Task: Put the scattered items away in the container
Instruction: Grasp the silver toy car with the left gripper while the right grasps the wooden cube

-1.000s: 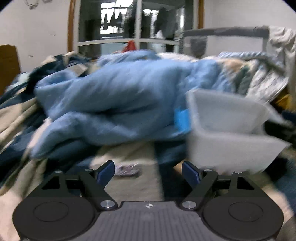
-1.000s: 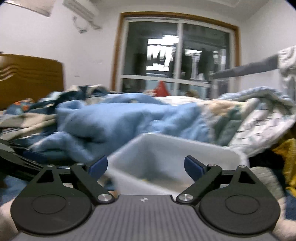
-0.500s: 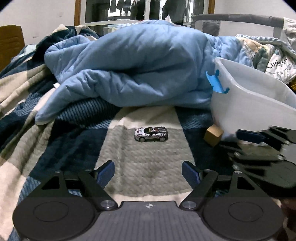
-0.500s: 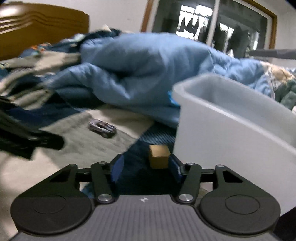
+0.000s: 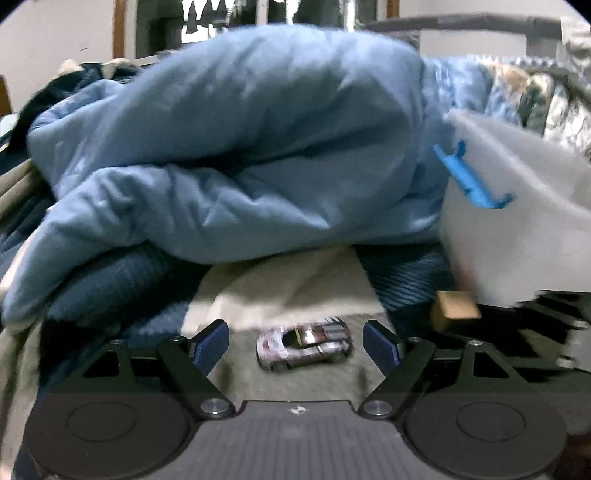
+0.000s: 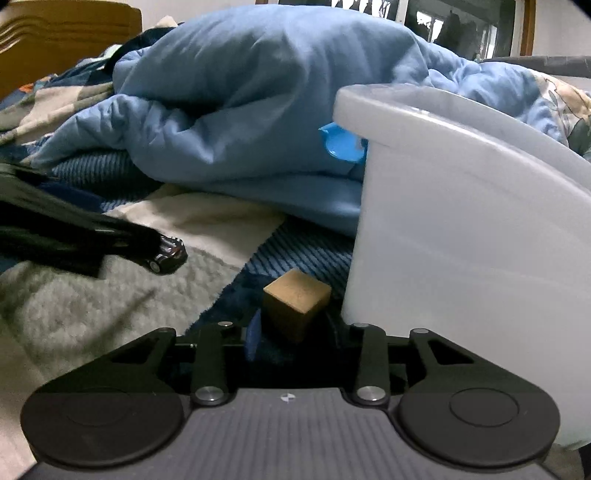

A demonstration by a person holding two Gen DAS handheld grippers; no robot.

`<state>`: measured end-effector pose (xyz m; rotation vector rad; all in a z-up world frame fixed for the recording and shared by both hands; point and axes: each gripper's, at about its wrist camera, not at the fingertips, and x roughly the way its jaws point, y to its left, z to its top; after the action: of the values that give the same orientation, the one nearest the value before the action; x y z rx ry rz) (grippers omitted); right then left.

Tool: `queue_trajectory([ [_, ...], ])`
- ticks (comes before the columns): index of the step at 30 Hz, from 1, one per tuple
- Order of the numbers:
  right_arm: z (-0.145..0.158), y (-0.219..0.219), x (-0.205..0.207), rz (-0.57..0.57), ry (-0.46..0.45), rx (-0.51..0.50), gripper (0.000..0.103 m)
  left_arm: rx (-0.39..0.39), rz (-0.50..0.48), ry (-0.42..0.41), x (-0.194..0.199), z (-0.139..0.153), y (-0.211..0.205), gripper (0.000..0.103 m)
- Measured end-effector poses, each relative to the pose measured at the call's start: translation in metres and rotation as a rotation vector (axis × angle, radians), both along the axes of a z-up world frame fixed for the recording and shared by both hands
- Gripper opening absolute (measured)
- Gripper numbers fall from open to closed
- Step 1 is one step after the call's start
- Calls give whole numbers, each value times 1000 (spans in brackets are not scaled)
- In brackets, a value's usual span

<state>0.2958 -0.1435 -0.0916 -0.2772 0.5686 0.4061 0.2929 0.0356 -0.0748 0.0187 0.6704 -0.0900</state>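
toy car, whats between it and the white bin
The wooden block, on the blanket beside the white bin, right of the toy car; clearest in the right wrist view.

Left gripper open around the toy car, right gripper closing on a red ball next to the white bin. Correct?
One error: no red ball. The right gripper has a tan wooden cube between its jaws, which have just been closing, beside the white bin, as the right wrist view shows. The rest holds: the left gripper is open around the toy car.

bed: rumpled blue duvet (image 6: 266,110) | wooden headboard (image 6: 55,37) | dark window (image 6: 461,29) | pale wall (image 5: 66,33)
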Motion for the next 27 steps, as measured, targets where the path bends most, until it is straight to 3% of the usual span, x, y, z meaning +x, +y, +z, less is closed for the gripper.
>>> queue_trajectory([
  [2,2,-6,-2,6,19,35,39,13,-63,28,14,-8,2,83],
  [4,3,-11,-3,3,36,65,38,-26,-129,85,18,-15,7,83],
  [8,4,-17,-9,-4,41,98,37,-92,-224,61,-12,-12,5,83],
  [10,5,-18,-13,-9,44,112,37,-84,-231,64,-27,-12,-4,83],
  [12,6,-19,-17,-13,42,117,36,-55,-234,68,-38,-12,-14,83],
  [14,8,-20,-20,-17,35,117,35,30,-206,19,-42,-6,-24,82],
  [15,8,-20,-20,-20,33,115,30,62,-187,-14,-41,-2,-25,82],
  [19,7,-18,-16,-36,45,108,30,132,-135,-32,-18,5,-24,82],
  [25,3,-17,-7,-66,95,132,49,101,-270,48,13,-18,-22,82],
  [27,1,-15,-3,-58,110,146,53,58,-266,47,10,-20,-18,73],
])
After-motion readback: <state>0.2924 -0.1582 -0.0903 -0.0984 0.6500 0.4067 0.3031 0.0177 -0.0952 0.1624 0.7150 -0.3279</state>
